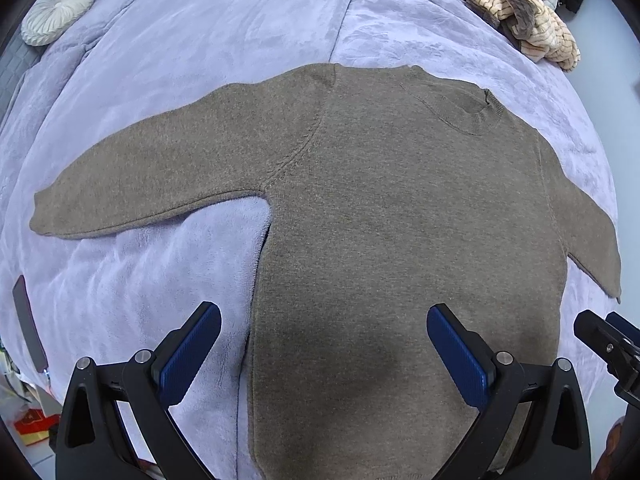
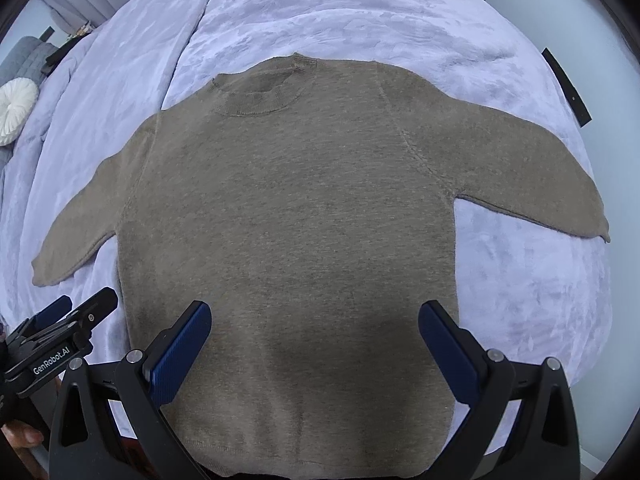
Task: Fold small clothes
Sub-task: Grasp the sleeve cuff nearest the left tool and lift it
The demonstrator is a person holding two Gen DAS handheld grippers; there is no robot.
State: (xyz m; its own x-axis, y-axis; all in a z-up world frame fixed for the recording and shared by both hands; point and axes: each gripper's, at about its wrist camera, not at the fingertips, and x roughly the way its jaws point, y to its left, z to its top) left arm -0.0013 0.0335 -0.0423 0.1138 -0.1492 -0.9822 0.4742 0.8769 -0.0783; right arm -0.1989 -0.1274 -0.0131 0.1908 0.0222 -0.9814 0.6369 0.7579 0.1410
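A brown-grey knit sweater lies flat on a lilac blanket, collar away from me, both sleeves spread out sideways. It also shows in the right wrist view. My left gripper is open and empty, hovering above the sweater's lower left part. My right gripper is open and empty above the sweater's lower middle. The right gripper shows at the right edge of the left wrist view; the left gripper shows at the lower left of the right wrist view.
A pile of striped beige clothes lies at the far right of the bed. A round white cushion sits at the far left. A dark flat object lies at the blanket's left edge. A black strip shows at far right.
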